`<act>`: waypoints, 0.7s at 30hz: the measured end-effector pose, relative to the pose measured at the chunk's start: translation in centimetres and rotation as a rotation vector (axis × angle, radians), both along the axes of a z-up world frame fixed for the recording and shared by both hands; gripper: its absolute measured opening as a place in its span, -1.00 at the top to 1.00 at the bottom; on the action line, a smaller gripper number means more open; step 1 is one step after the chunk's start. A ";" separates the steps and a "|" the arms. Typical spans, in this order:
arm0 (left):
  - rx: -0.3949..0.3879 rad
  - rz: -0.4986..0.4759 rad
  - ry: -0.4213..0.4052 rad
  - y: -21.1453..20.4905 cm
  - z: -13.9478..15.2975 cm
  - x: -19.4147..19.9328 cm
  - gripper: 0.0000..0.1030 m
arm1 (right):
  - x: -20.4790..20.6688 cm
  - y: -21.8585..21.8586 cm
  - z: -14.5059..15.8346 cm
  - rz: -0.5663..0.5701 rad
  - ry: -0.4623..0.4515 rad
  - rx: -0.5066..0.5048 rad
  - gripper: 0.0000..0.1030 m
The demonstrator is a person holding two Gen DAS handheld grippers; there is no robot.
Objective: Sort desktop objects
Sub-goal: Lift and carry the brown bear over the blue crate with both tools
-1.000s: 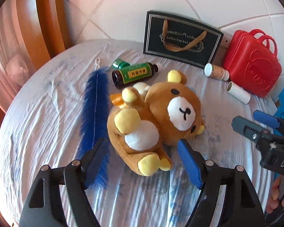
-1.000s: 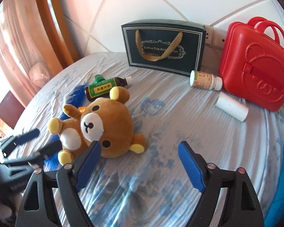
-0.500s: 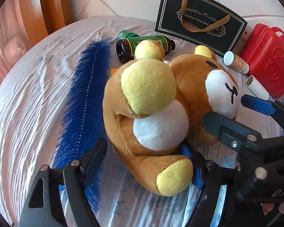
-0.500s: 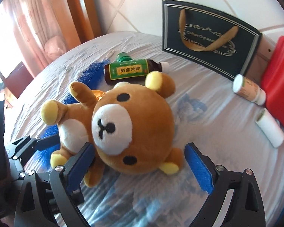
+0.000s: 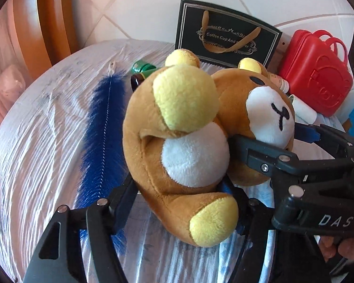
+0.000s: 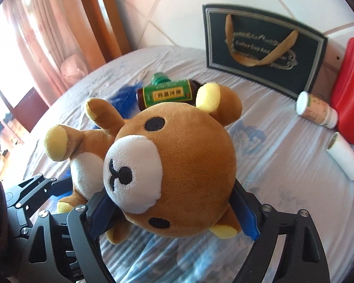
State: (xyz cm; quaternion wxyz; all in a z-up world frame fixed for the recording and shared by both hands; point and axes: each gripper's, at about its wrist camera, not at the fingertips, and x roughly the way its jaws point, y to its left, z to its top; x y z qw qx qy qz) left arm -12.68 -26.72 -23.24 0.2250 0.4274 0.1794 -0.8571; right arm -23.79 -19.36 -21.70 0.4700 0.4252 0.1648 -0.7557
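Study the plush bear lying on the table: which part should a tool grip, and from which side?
Grip the plush bear around its round head, coming in low from the near table edge. The head is the widest, firmest bulge, and it already sits between the right tool's fingers, snout on one side and back of the head on the other. The left tool straddles the body by the legs.

"Coffee Cup And…" in gold script on dark gift bag (image 5: 226, 35), rest of line hidden behind ribbon handle; same bag at 1 o'clock in right wrist view. "DAS" in white on right gripper (image 5: 302, 139) body at 4 o'clock. Yellow label with Chinese characters on green-capped bottle (image 6: 167, 93), not legible.
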 end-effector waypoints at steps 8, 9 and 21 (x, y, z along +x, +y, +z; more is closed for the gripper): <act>-0.102 -0.118 0.158 4.8 9.0 2.7 -0.28 | 3.9 5.7 9.2 -0.102 0.146 -0.105 -0.72; -0.110 -0.137 0.182 5.6 10.1 3.0 -0.28 | 4.5 6.7 10.4 -0.121 0.167 -0.116 -0.72; -0.186 -0.473 0.428 18.5 20.8 6.3 -0.28 | 13.3 21.5 22.7 -0.469 0.431 -0.183 -0.73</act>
